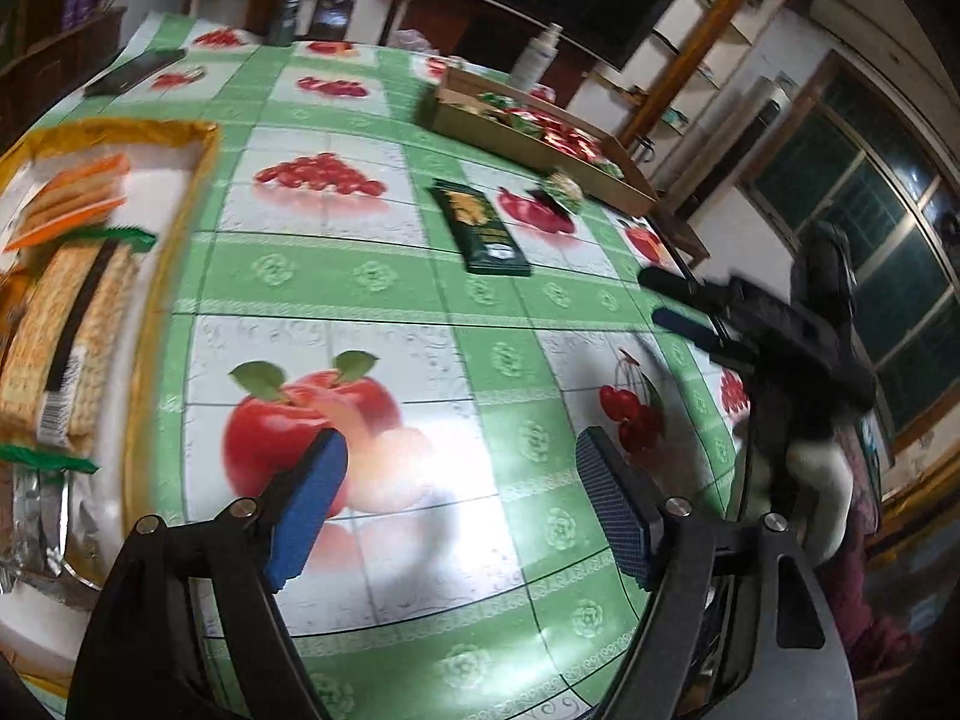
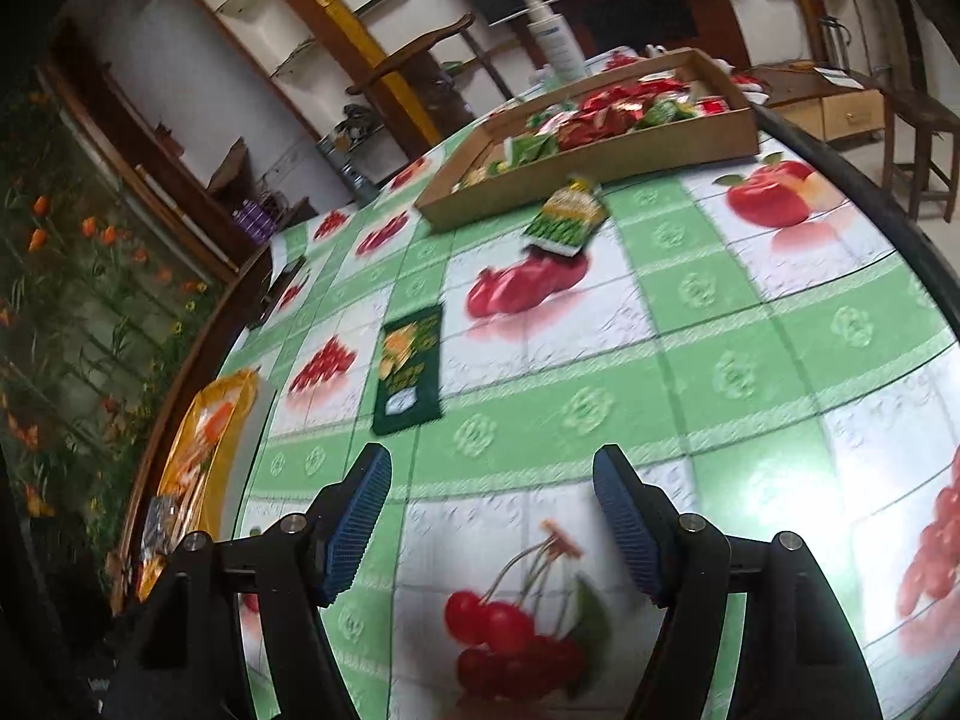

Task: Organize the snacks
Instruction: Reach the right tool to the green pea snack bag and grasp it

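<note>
Left wrist: our left gripper gapes empty over the tablecloth; dark green packet lies flat mid-table, beyond. Right wrist: our right gripper also open, empty; same packet just ahead. Light, crinkly, likely slippery — pinch an edge.

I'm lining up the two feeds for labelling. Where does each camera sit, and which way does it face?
Left wrist: on the left tool, angled down across the table toward the dark green packet; the open right tool shows.
Right wrist: on the open right tool, facing the cardboard tray; only its own fingers show.
Shared: packet, tray, spray bottle, gold-rimmed tray.
</note>
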